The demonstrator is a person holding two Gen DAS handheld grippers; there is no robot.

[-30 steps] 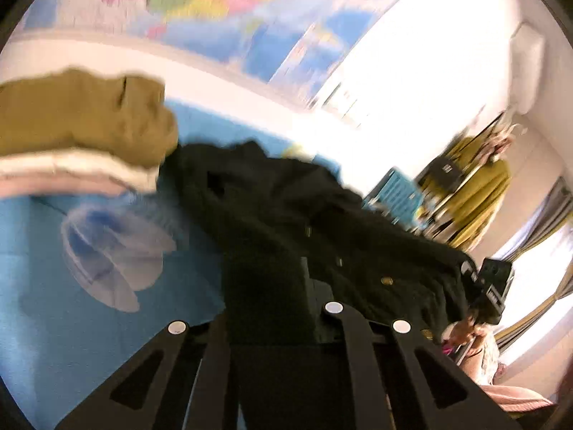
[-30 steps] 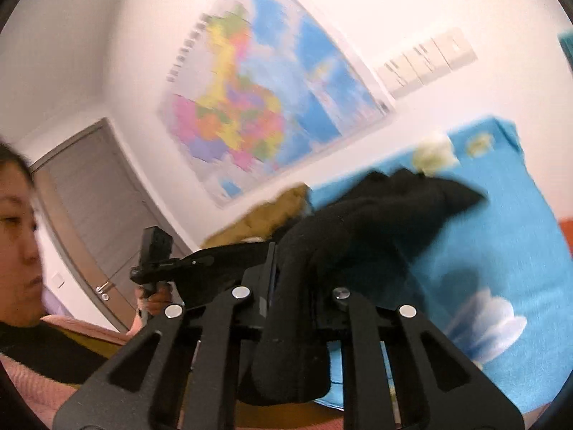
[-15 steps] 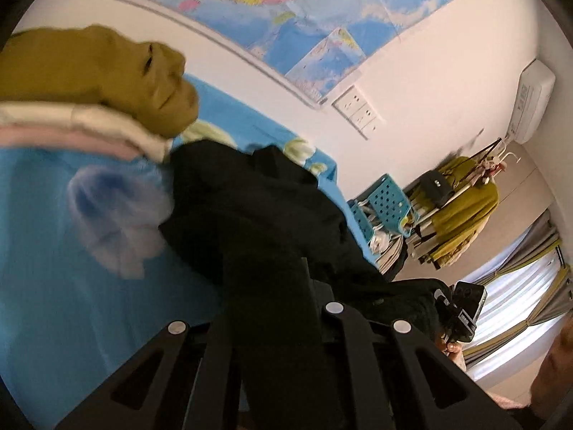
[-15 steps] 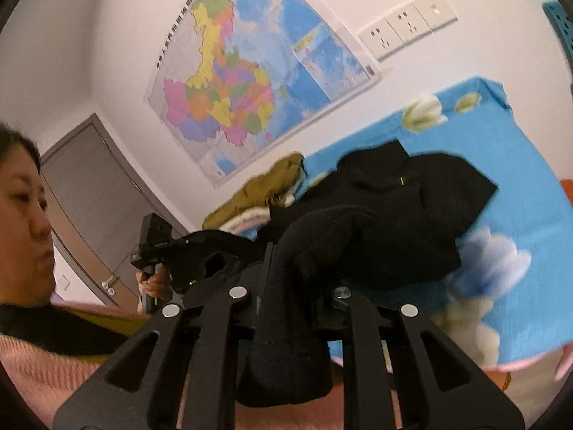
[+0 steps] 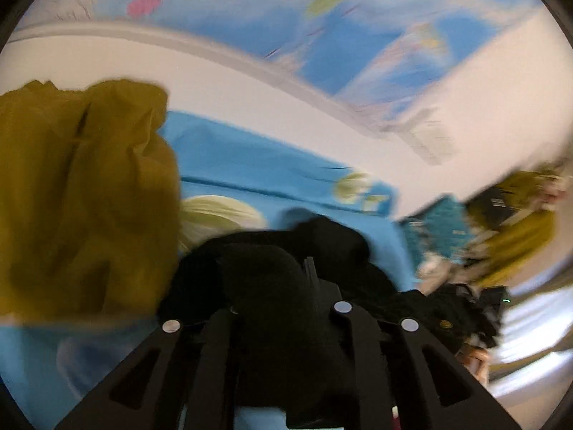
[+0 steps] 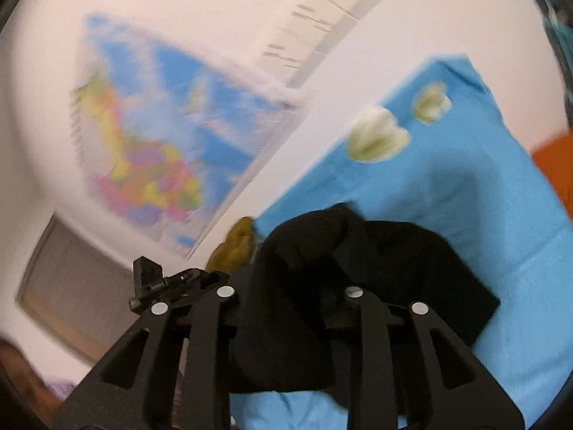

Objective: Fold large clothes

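Observation:
A black garment (image 5: pixel 329 236) lies bunched on the blue flowered bedsheet (image 5: pixel 250 157), with a thick fold of it running up between the jaws of both grippers. My left gripper (image 5: pixel 272 272) is low over the bed beside the olive pile; its jaws are starting to open but still pinch the fold. In the right wrist view the black garment (image 6: pixel 412 268) lies doubled over on the bedsheet (image 6: pixel 483 179). My right gripper (image 6: pixel 286 286) is opening, and the cloth sits loosely in the widened gap. The left gripper (image 6: pixel 168 283) shows at the left there.
A stack of folded clothes topped by an olive one (image 5: pixel 82 186) stands close on the left, also visible as the olive pile (image 6: pixel 236 247). A wall map (image 6: pixel 161 143) and sockets (image 6: pixel 315 25) are behind the bed. A teal chair (image 5: pixel 440 222) and hanging clothes (image 5: pixel 519 222) stand to the right.
Both grippers have swung fast towards the wall and the olive pile, carrying the black garment's edge over itself. The right jaws stand wider apart. Both views are now blurred.

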